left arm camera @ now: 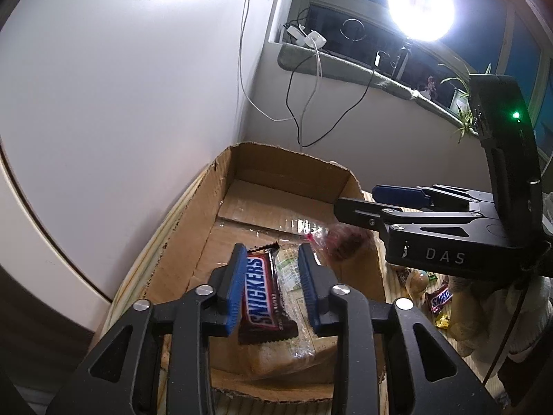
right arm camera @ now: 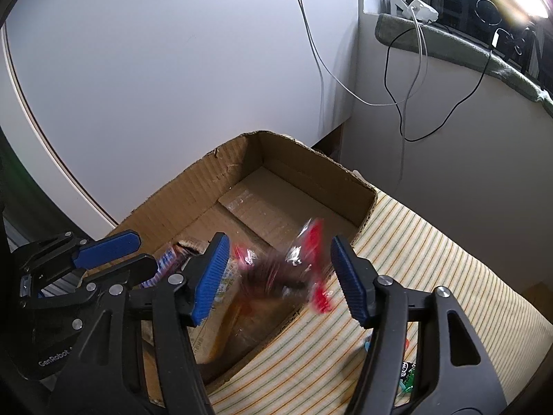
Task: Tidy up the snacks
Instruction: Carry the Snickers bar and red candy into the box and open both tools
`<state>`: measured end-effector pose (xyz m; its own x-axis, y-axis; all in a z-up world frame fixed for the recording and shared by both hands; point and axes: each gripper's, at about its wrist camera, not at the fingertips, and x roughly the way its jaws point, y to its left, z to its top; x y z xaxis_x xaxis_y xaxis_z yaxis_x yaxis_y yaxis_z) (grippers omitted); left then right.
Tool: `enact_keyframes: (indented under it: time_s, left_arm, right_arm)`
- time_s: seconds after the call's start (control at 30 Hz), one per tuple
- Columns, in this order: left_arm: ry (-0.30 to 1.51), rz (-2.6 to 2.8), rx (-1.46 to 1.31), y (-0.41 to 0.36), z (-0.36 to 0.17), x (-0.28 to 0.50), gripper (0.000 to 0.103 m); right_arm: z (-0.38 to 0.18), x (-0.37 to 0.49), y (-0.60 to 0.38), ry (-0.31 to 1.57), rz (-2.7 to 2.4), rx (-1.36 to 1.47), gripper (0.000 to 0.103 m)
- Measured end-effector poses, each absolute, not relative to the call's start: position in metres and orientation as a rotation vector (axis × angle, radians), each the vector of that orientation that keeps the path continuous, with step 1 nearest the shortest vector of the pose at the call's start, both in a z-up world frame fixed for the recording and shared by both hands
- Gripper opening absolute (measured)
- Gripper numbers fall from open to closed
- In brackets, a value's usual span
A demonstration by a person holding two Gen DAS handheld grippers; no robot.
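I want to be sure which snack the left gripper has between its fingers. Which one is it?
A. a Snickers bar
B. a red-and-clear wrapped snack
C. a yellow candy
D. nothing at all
A: in the left wrist view, the Snickers bar sits between the blue pads of the left gripper, above the cardboard box.

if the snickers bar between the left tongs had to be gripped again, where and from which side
Across its long sides, near the middle of the Snickers bar, coming from above and behind as the left tongs now sit. The bar lies lengthwise along the fingers, in the cardboard box, so its narrow width probably fits the gap; only the left pad looks in contact.
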<state>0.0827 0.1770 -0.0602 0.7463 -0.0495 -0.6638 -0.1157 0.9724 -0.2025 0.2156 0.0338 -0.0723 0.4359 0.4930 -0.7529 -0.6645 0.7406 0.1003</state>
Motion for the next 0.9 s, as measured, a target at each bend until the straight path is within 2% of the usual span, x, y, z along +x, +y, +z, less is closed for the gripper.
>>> enact_keyframes:
  time_s: [0.5, 0.9]
  left_arm:
    - [0.695, 0.021, -0.234, 0.163, -0.044, 0.065, 0.031]
    - [0.682, -0.051, -0.231, 0.122, -0.035, 0.052, 0.031]
  right_arm:
    - [-0.049, 0.196, 0.008, 0.811, 0.711, -0.201, 0.066]
    - [-0.032, 0.175, -0.054, 0.78, 0.649, -0.164, 0.066]
